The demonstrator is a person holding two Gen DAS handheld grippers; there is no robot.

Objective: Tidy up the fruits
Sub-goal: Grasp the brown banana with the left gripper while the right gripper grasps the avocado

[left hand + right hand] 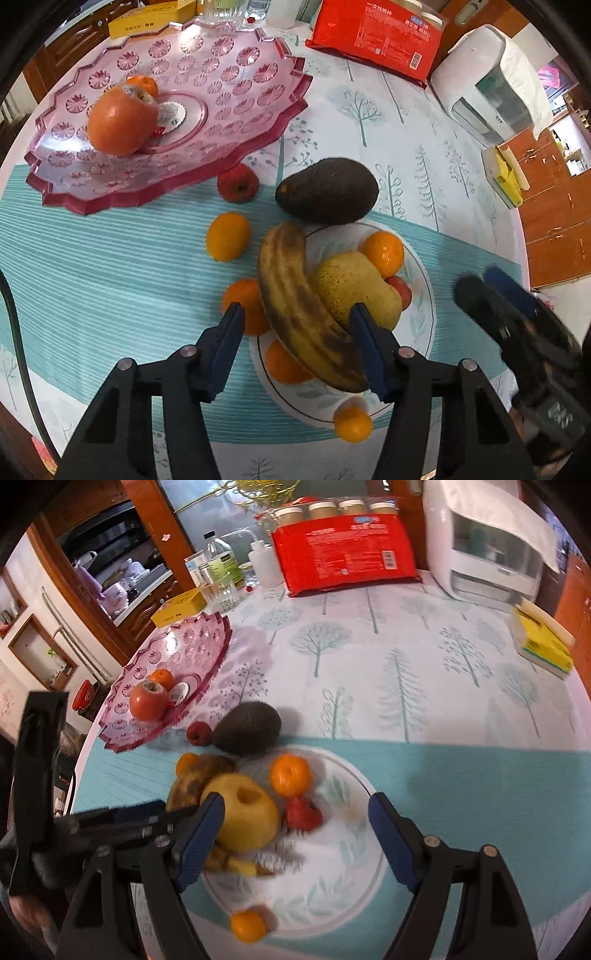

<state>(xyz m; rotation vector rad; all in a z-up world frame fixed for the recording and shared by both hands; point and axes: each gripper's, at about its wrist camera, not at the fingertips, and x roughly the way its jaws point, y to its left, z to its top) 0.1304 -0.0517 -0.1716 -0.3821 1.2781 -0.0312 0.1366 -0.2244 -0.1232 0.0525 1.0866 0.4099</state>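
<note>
A white plate [424,332] holds a browned banana [295,302], a yellow apple [354,284], small oranges [382,253] and a red fruit [402,291]. My left gripper [297,312] is open, its fingers either side of the banana. An avocado [327,190], a small red apple [238,182] and a kumquat [227,236] lie on the cloth. A pink tray [240,122] holds a persimmon [120,123] and an orange [142,85]. My right gripper [295,801] is open above the plate [332,893], near the yellow apple [243,812].
A red packet [376,37], a white appliance [491,81] and a yellow box [506,177] stand at the far side. Bottles and a glass [221,576] stand behind the tray [192,642]. A small orange [247,925] sits at the plate's near rim.
</note>
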